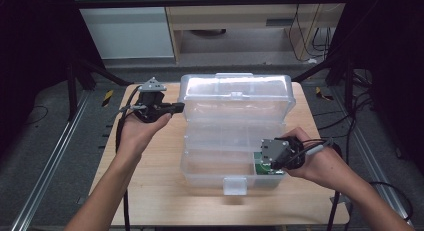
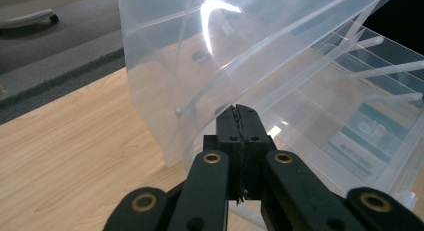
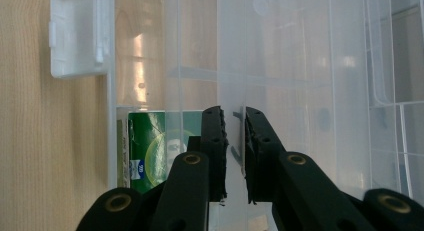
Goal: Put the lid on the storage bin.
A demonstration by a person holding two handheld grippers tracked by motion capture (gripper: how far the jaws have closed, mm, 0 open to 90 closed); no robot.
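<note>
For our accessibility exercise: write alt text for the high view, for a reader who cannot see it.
A clear plastic box sits open on a wooden table, its lid raised at the back. The left gripper meets the lid's left edge; the right gripper is at the box's right end, above a green packet.

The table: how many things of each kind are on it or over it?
Clear box: 1
Green packet in the box: 1
Grippers, left gripper and right gripper: 2
Total: 4
</note>
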